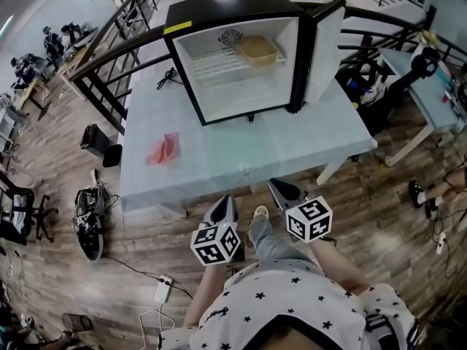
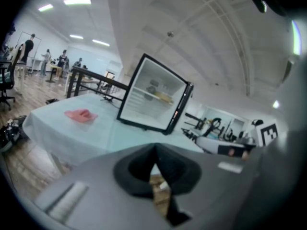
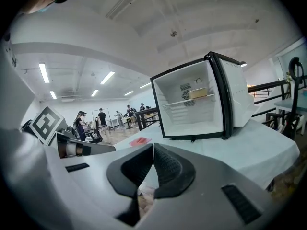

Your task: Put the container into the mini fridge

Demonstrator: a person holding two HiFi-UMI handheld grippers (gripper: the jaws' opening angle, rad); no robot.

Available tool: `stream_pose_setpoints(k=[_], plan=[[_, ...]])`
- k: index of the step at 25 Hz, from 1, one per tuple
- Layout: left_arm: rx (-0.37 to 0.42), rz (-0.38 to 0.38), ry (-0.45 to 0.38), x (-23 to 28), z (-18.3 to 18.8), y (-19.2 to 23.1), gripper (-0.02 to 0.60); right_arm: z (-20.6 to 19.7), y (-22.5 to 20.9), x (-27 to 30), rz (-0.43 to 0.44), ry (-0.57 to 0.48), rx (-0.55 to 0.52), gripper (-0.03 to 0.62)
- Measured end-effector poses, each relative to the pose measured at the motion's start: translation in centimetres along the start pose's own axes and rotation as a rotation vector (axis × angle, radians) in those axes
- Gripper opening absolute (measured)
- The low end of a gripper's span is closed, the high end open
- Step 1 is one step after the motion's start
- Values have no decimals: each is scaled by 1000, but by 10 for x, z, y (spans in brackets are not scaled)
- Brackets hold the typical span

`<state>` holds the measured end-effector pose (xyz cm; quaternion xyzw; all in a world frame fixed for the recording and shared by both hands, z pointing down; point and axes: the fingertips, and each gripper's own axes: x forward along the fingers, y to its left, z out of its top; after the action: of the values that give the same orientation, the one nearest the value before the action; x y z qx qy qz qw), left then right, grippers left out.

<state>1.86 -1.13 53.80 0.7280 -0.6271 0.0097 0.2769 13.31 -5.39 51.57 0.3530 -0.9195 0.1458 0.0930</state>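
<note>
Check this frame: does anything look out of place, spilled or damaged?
Nothing is spilled or damaged. The container sits on the wire shelf inside the mini fridge, whose door stands open. The only stray item is a crumpled pink cloth on the table, left of the fridge.

pink item (image 1: 163,150) too small to identify, container (image 1: 257,50) contents not discernible

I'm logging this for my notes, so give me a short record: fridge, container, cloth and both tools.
fridge: on table, door open
container: inside fridge, on shelf
cloth: pink, on table, left of fridge in head view
left tool: shut, empty, short of table
right tool: shut, empty, short of table
</note>
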Motion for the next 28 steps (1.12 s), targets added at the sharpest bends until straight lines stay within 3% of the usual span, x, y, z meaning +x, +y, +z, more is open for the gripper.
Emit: stream_pose_setpoints(k=[28], plan=[[-7, 0, 3, -17, -10, -7, 6, -9, 27, -17, 58, -8, -16, 20]])
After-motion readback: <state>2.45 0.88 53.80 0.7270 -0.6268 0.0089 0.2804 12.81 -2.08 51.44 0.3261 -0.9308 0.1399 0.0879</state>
